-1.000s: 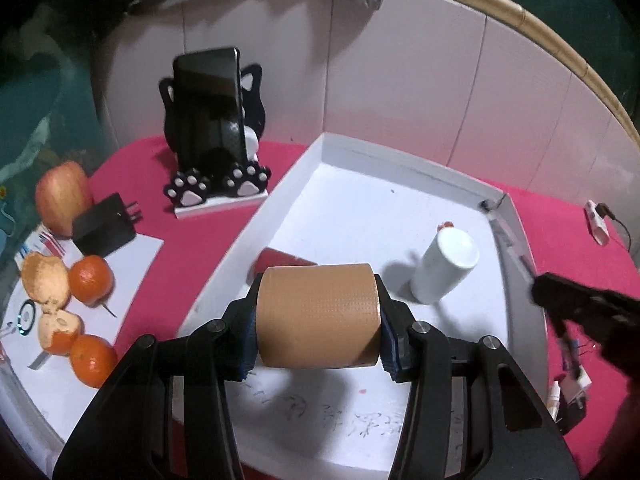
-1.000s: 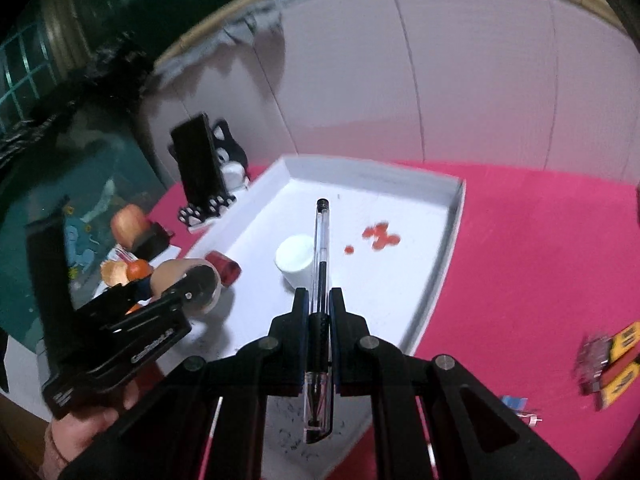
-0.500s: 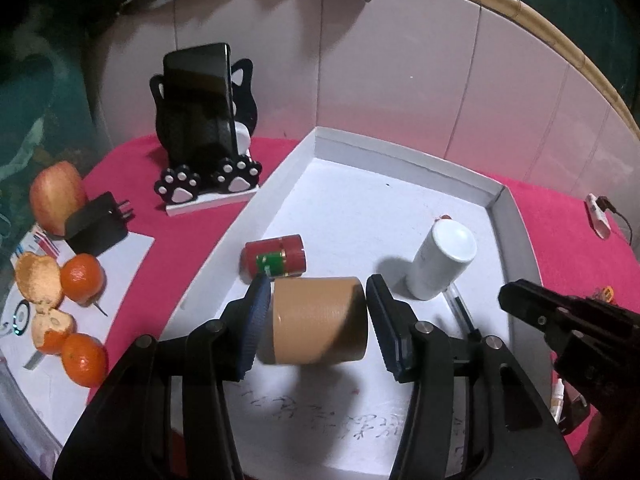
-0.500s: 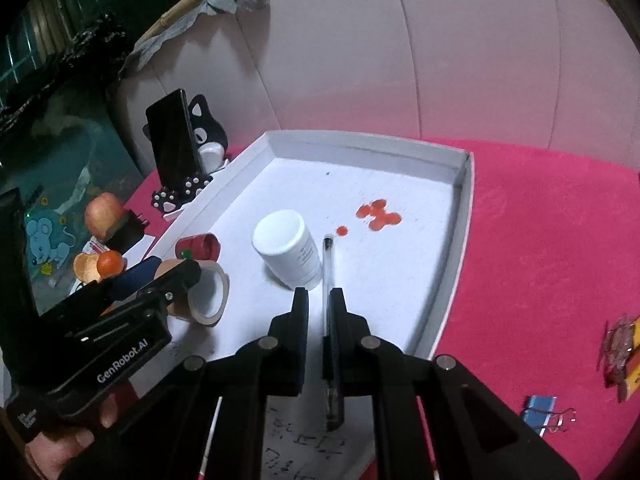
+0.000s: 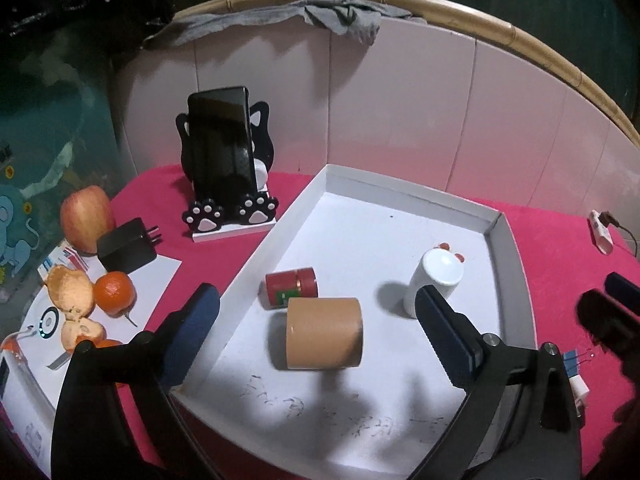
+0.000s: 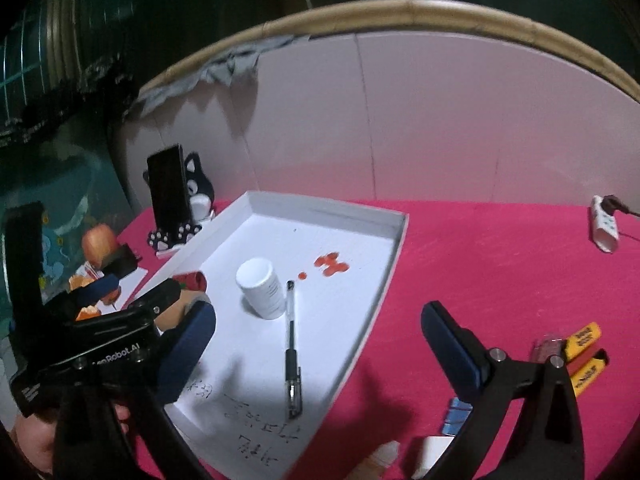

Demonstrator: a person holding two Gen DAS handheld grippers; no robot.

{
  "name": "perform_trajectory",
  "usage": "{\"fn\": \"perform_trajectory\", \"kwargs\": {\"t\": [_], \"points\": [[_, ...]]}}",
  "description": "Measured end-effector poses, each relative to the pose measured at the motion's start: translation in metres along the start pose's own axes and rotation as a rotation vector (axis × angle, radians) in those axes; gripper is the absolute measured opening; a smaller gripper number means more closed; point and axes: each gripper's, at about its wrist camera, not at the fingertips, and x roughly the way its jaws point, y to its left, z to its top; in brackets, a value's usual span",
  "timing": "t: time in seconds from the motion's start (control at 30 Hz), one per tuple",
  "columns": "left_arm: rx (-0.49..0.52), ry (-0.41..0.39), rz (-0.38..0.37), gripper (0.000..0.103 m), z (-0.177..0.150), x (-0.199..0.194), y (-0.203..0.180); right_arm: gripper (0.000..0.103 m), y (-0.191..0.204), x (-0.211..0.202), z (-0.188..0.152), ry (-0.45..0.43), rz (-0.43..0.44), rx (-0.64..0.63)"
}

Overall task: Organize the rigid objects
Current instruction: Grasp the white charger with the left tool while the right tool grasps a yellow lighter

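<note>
A white tray (image 5: 400, 190) lies on the pink cloth. In it lie a brown tape roll (image 5: 324, 332), a small red can (image 5: 291, 286) on its side and an upright white bottle (image 5: 436, 282). My left gripper (image 5: 316, 332) is open wide and empty, with its jaws on either side of the tape roll and apart from it. In the right wrist view the tray (image 6: 384, 280) also holds a black pen (image 6: 291, 344) beside the white bottle (image 6: 260, 286). My right gripper (image 6: 318, 344) is open wide and empty above the pen.
A phone on a cat-shaped stand (image 5: 224, 172), an apple (image 5: 86, 218), a black charger (image 5: 126, 246), oranges (image 5: 114, 288) and peel lie left of the tray. Yellow cards (image 6: 584, 350), binder clips (image 6: 456, 420) and a white power strip (image 6: 604, 228) lie to the right.
My left gripper let go of the tape roll in the tray and opened wide. My right gripper let go of the pen in the tray and opened wide. Both pulled back.
</note>
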Motion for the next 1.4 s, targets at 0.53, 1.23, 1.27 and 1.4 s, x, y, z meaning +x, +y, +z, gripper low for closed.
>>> {"fn": "perform_trajectory", "kwargs": {"t": [0.53, 1.23, 1.27, 1.4], "points": [[0.114, -0.042, -0.209, 0.099, -0.006, -0.039, -0.058, 0.103, -0.117, -0.099, -0.018, -0.162, -0.193, 0.185], [0.590, 0.229, -0.422, 0.077, -0.087, -0.024, -0.240, 0.103, -0.220, -0.105, -0.070, -0.024, -0.333, 0.332], [0.600, 0.235, -0.424, 0.075, -0.090, -0.023, -0.242, 0.103, -0.219, -0.098, -0.069, 0.003, -0.327, 0.298], [0.605, 0.258, -0.417, 0.042, -0.095, -0.014, -0.244, 0.103, -0.212, -0.068, -0.066, 0.114, -0.300, 0.120]]}}
